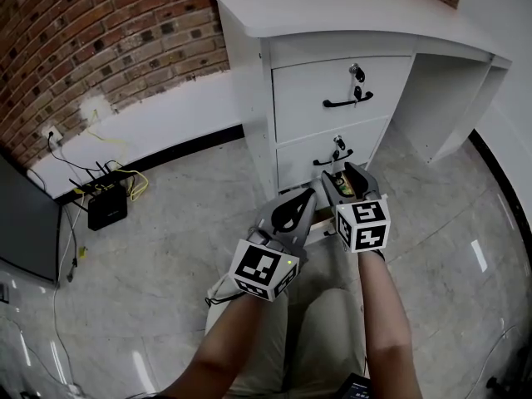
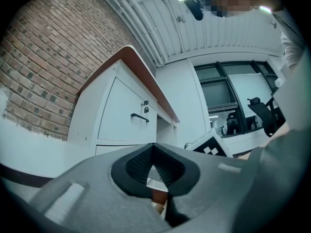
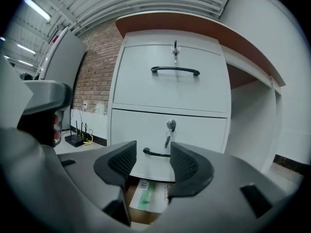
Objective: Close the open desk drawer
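Closing not yet begun: you hold both grippers over the desk's (image 1: 332,7) open bottom drawer (image 3: 140,217), the right gripper (image 3: 151,161) with its jaws wide apart on nothing, the left gripper (image 2: 154,152) with its ribbed black tips together and empty. The next move likely calls for a flat, straight push on the drawer's front (a green-and-white box (image 3: 149,195) lies inside on brown board), towards the smooth white panels and curved black handles above.

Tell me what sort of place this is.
Probably an office or workroom: a white desk with keyed drawers against a brick wall, a router on the floor, and an office chair beyond.
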A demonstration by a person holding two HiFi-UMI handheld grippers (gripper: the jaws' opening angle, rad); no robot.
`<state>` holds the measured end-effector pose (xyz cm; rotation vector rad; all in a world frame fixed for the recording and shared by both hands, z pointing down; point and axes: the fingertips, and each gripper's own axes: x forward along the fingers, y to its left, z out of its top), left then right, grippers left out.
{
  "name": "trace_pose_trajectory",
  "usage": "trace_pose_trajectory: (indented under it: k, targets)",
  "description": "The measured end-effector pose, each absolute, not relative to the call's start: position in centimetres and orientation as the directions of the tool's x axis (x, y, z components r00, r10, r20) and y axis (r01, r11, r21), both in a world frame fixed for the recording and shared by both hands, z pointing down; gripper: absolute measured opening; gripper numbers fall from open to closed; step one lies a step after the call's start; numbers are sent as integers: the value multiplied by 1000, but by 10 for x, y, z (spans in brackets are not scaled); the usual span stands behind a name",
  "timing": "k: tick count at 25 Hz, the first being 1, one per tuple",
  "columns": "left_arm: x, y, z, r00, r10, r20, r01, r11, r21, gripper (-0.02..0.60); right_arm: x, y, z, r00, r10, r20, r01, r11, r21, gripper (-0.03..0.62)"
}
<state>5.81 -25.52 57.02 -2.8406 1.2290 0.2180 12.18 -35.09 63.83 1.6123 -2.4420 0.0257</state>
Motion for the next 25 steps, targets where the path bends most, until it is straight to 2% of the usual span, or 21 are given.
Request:
trace_pose_trajectory:
  k: [5, 7, 16, 25]
  targets:
    - [64, -249, 569, 687, -712, -142, -719, -695, 8, 5, 140, -317, 630, -356, -925, 132, -921, 371, 120, 57]
    - [67, -247, 567, 690, -709, -145, -715, -699, 12, 5, 149, -304, 624, -352, -930, 104, -927, 362, 99, 22]
    - [72, -231, 557, 700, -695, -166, -705, -709, -6, 5, 173, -244, 595, -397, -918, 8, -917, 398, 30, 11]
    - [71, -211, 544, 711, -678, -186, -691, -723, -9, 5, 178, -195, 590, -418, -908, -2, -907, 417, 56, 11]
